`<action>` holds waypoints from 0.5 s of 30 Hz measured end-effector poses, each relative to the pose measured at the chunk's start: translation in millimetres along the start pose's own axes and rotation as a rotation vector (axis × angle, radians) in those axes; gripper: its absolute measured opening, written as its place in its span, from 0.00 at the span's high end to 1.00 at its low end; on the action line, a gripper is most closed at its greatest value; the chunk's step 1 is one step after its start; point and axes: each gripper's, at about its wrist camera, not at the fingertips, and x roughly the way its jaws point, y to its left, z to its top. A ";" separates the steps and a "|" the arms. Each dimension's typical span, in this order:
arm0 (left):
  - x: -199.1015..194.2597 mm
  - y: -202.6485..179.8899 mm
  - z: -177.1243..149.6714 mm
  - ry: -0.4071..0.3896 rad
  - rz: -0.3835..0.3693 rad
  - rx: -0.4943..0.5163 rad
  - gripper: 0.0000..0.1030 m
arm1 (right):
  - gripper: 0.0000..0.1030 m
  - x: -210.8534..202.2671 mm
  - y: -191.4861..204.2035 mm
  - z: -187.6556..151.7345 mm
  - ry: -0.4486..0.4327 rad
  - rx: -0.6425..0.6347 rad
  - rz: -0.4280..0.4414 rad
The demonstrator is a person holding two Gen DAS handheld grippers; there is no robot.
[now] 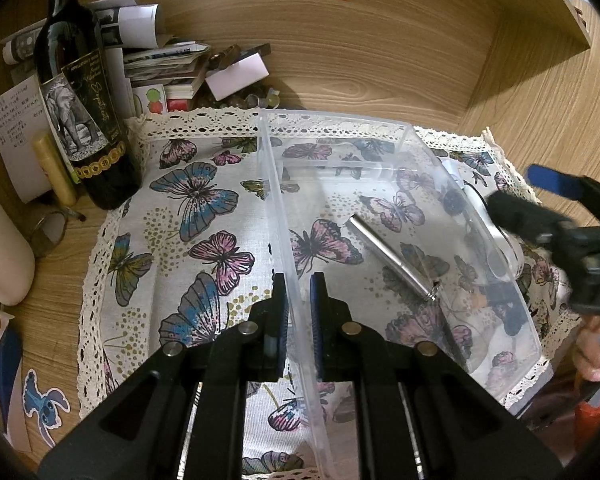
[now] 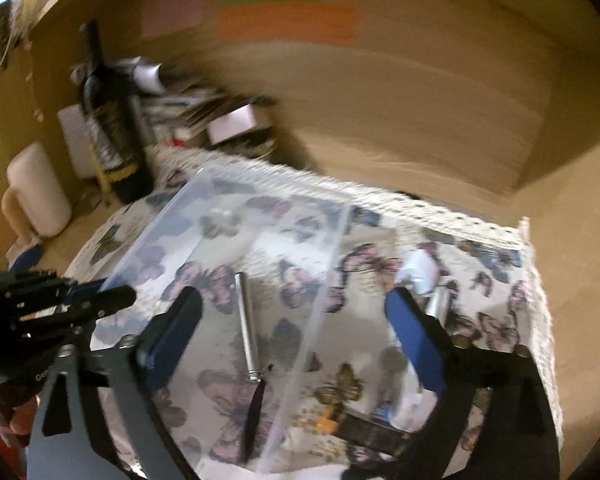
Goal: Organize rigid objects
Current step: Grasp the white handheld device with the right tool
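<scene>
A clear plastic bin (image 1: 400,184) stands on a butterfly-print cloth (image 1: 196,208). A silver metal tube with a black strap (image 1: 392,258) lies inside it, also in the right wrist view (image 2: 246,320). My left gripper (image 1: 299,292) is shut on the bin's left wall (image 1: 278,216). My right gripper (image 2: 292,316) is open and empty above the bin (image 2: 228,232), and shows at the right in the left wrist view (image 1: 540,204). Small objects, among them a white-and-silver piece (image 2: 420,272) and a coin (image 2: 394,360), lie on the cloth right of the bin.
A dark wine bottle (image 1: 80,120) stands at the cloth's back left beside a paper stack (image 1: 160,60), a pale candle stick (image 1: 54,168) and a cream container (image 1: 0,248). Wooden walls enclose the back and right. Stickers (image 1: 44,404) lie front left.
</scene>
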 end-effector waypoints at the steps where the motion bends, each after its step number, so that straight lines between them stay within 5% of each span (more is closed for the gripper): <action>1: 0.0 -0.4 -0.1 0.000 0.000 0.001 0.90 | 0.00 -5.0 -4.2 -1.2 -0.018 0.007 -0.022; 9: 0.1 0.8 0.2 -0.002 0.004 0.002 0.90 | 0.00 -15.5 -25.2 -9.8 -0.014 0.016 -0.200; 15: 0.2 -1.3 0.1 -0.001 0.005 0.001 0.90 | 0.03 -15.4 -54.9 -27.0 0.018 0.061 -0.201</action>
